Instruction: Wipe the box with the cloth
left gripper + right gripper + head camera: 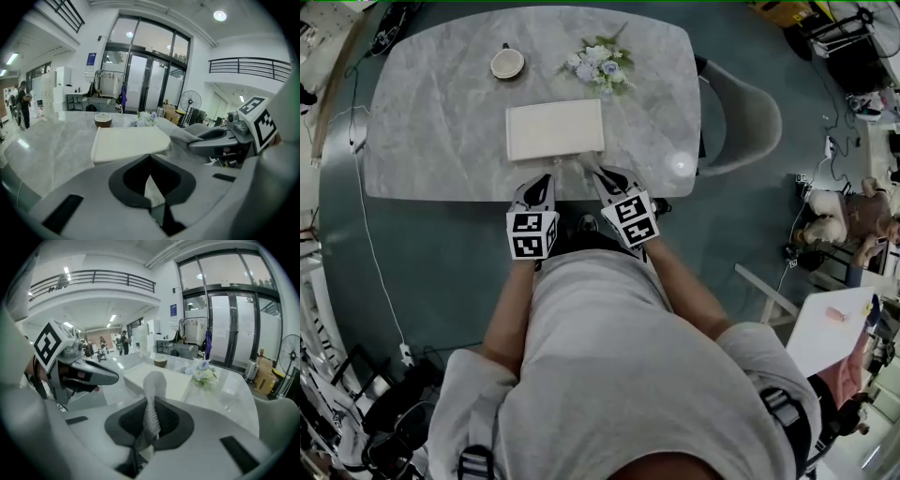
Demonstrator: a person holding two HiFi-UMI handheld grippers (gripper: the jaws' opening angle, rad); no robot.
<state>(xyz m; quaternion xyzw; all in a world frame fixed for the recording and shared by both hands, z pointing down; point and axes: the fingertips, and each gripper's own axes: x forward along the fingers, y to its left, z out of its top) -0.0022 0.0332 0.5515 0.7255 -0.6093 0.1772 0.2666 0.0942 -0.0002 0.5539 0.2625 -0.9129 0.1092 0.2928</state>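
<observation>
Right gripper (149, 405) pinches waffle-textured cloth (153, 383); flat rectangular box (180, 385).

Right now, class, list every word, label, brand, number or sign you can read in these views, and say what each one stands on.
No text here can be read with certainty.
On the blue sign on the far wall: print too small to read.
On the marker cubes: black-and-white square patterns only, no letters or numbers.
On the box, cup and cloth: no print shows.
</observation>
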